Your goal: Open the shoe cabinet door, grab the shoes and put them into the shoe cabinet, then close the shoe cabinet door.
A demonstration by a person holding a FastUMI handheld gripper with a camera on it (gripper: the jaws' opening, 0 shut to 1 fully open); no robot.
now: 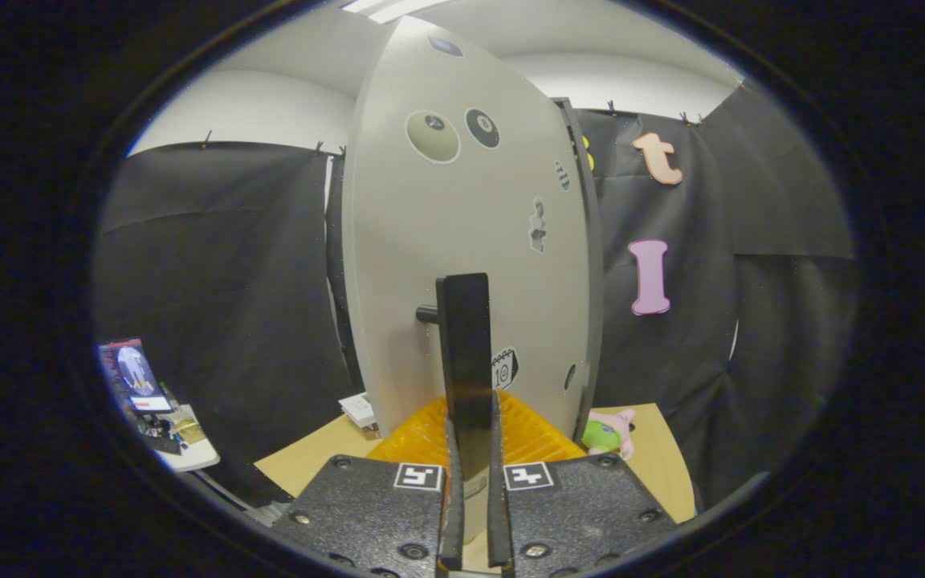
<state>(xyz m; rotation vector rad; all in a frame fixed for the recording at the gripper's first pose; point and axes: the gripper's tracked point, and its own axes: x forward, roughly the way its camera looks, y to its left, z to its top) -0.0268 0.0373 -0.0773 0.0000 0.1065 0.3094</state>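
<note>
Here, the hand-held gripper (pixel 472 449) is clamped on the black handle (pixel 464 353) of the grey shoe cabinet door (pixel 462 241), which stands on the table (pixel 655 457) beside a pink plush toy (pixel 611 432).

Matt grey door (pixel 470 241), glossy black handle (pixel 465 353)

Cloth-walled test booth (pixel 213 265), cluttered desk (pixel 181 449)

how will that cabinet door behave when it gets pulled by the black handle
The cabinet door looks like a flat rigid panel, so it should swing, not flex. The black handle is a stiff bar on a peg and sits clamped between the hand-held gripper fingers, so slipping seems unlikely. The tall, narrow cabinet might rock if yanked.
</note>
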